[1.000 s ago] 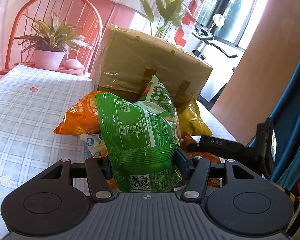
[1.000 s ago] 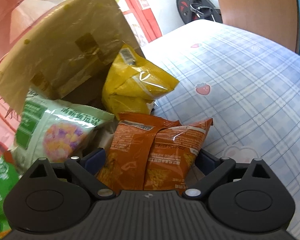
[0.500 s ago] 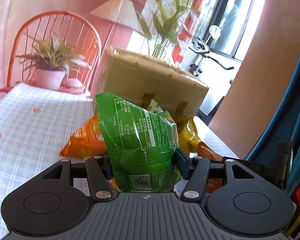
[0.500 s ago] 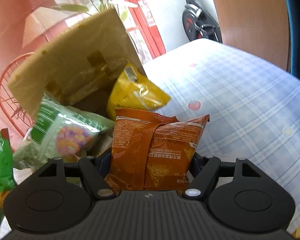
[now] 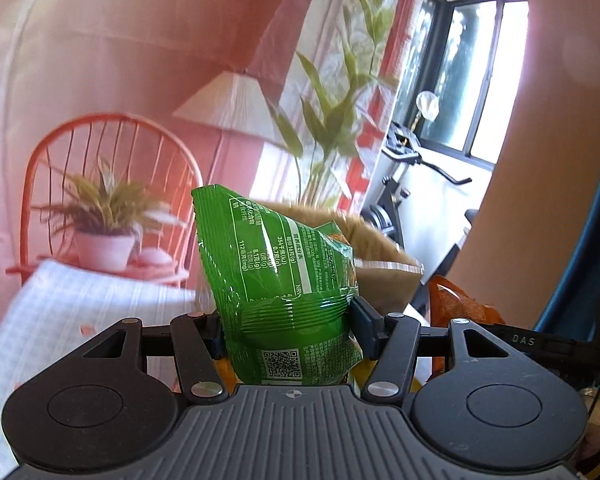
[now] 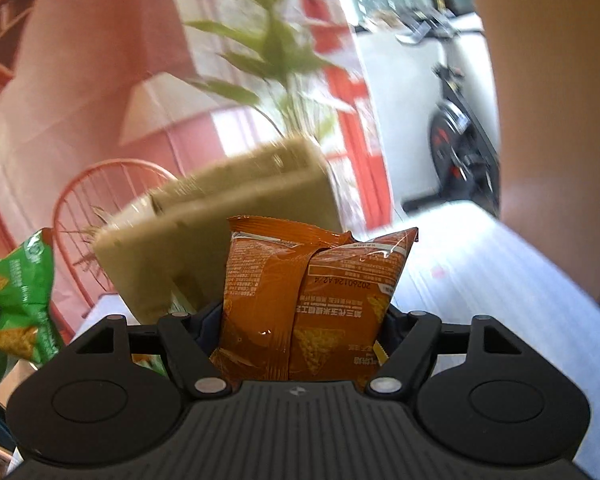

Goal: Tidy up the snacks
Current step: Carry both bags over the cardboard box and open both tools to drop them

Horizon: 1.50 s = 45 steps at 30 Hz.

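My left gripper [image 5: 286, 320] is shut on a green snack bag [image 5: 276, 280], which stands upright between the jaws, lifted above the table. My right gripper [image 6: 300, 320] is shut on an orange snack bag [image 6: 308, 300], also held up in the air. The green snack bag [image 6: 16, 296] shows at the left edge of the right wrist view, and the orange snack bag [image 5: 456, 300] peeks in at the right of the left wrist view. A cardboard box [image 6: 228, 216] stands behind both bags, with its open top [image 5: 380, 256] partly hidden by the green bag.
A checked tablecloth [image 5: 80, 312] covers the table [image 6: 500, 280] below. A potted plant [image 5: 104, 220] and a red chair [image 5: 112, 152] stand at the far end. An exercise bike [image 6: 460, 132] is on the floor beyond the table's right side.
Both grippers have risen, lifting the green and orange bags off the pile. The right jaws closed in on the orange bag. The other snacks on the table have dropped out of view.
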Available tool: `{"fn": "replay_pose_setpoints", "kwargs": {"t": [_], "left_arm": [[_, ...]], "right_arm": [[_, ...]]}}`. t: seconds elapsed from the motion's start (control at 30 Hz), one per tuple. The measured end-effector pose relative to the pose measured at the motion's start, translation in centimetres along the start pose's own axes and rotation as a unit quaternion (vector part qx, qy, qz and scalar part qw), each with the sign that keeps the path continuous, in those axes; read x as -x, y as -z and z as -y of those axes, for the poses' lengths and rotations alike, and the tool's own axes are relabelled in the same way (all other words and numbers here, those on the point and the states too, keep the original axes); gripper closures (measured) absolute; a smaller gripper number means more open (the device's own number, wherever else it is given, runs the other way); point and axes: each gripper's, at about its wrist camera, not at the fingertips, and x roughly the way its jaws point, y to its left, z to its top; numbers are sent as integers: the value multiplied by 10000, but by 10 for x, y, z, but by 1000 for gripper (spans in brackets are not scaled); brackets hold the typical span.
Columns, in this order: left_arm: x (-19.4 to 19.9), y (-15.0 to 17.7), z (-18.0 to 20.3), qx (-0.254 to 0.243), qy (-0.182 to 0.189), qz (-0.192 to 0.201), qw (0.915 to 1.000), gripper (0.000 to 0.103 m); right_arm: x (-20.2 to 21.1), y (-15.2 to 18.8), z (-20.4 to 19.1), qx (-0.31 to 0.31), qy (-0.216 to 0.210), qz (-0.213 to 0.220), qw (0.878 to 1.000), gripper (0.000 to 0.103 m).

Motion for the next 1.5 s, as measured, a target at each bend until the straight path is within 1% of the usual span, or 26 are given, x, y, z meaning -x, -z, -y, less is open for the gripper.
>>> {"fn": "replay_pose_setpoints", "kwargs": {"t": [0.13, 0.3, 0.5, 0.6, 0.7, 0.8, 0.83, 0.93, 1.07, 1.17, 1.27, 1.33, 1.4, 1.5], "left_arm": [[-6, -24, 3, -10, -13, 150, 9999, 42], [-19, -50, 12, -101, 40, 238, 9997, 42], [-42, -71, 18, -146, 34, 201, 9997, 42], [-58, -78, 17, -145, -8, 165, 9998, 42], [-82, -87, 16, -160, -85, 96, 9998, 42], [-110, -96, 15, -222, -293, 35, 9993, 42], [-121, -99, 14, -225, -350, -30, 9991, 42], [-160, -107, 11, -217, -529, -359, 9977, 42], [-201, -109, 3, -256, -625, -863, 9940, 42], [-222, -103, -5, -269, -753, -1129, 9904, 42], [-237, -94, -14, -244, -709, -1414, 9871, 42], [-242, -89, -18, -220, -700, -1522, 9856, 41], [-249, -87, -21, -209, -672, -1573, 9851, 41], [-257, -86, -25, -92, -599, -1593, 9854, 35]], "right_arm": [[-5, -30, -12, 204, -204, 170, 9994, 28], [-19, -61, -26, 481, -451, 252, 9975, 28], [-35, -91, -35, 707, -673, 290, 9948, 28], [-47, -102, -38, 841, -691, 290, 9936, 28], [-64, -117, -42, 987, -701, 324, 9921, 28], [-86, -136, -45, 1108, -754, 370, 9903, 28], [-96, -142, -46, 1168, -719, 425, 9896, 28], [-127, -153, -47, 1251, -643, 409, 9892, 28], [-173, -156, -48, 1183, -602, -6, 9911, 28], [-201, -149, -50, 1266, -534, -368, 9898, 28], [-219, -137, -49, 1271, -456, -640, 9888, 28], [-226, -130, -45, 1167, -417, -767, 9893, 28], [-232, -126, -42, 1097, -472, -877, 9890, 28], [-239, -120, -42, 1131, -465, -1012, 9873, 26]]}}
